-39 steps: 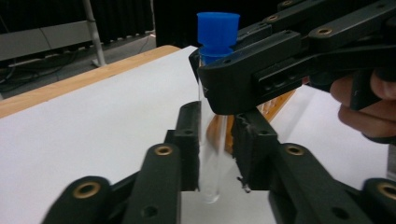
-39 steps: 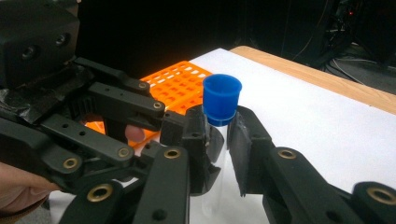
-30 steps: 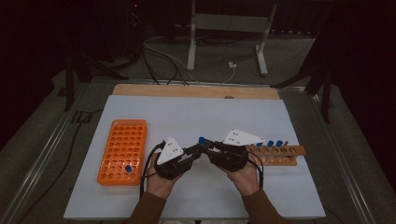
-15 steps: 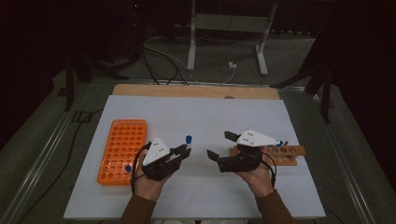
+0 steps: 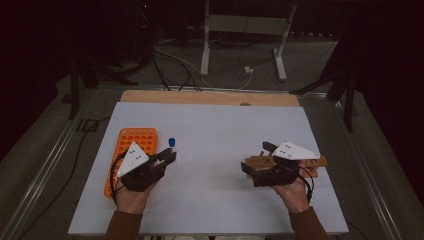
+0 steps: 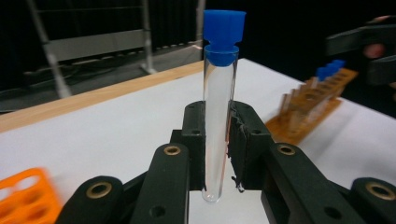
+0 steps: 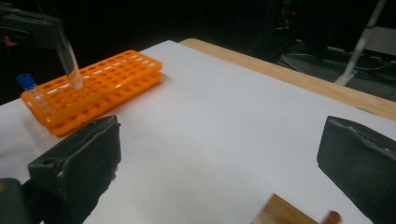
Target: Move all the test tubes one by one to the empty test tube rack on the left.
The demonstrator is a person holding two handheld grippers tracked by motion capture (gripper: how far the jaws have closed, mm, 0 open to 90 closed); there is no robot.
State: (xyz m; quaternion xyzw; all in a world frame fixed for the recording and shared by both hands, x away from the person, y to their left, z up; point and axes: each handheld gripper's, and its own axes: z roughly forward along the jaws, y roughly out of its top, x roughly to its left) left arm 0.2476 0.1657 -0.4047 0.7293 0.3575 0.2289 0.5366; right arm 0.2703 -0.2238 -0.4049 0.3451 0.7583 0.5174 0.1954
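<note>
Clear test tube [image 6: 219, 126] — blue-capped, upright — clamped beside the orange rack [image 5: 131, 150].

My left gripper [image 5: 167, 158] sits just right of the pitted rack [image 5: 131, 150], the capped tube [image 6: 219, 107] upright between its pads. My right gripper [image 5: 254, 159] is well across the table [image 5: 215, 130], at the wooden rack's [image 5: 315, 162] left end.

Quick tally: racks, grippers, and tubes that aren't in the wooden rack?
Racks: 2, orange rack and wooden rack
Grippers: 2, left gripper and right gripper
Tubes outside the wooden rack: 2, held tube and tube in orange rack
Total: 6
</note>
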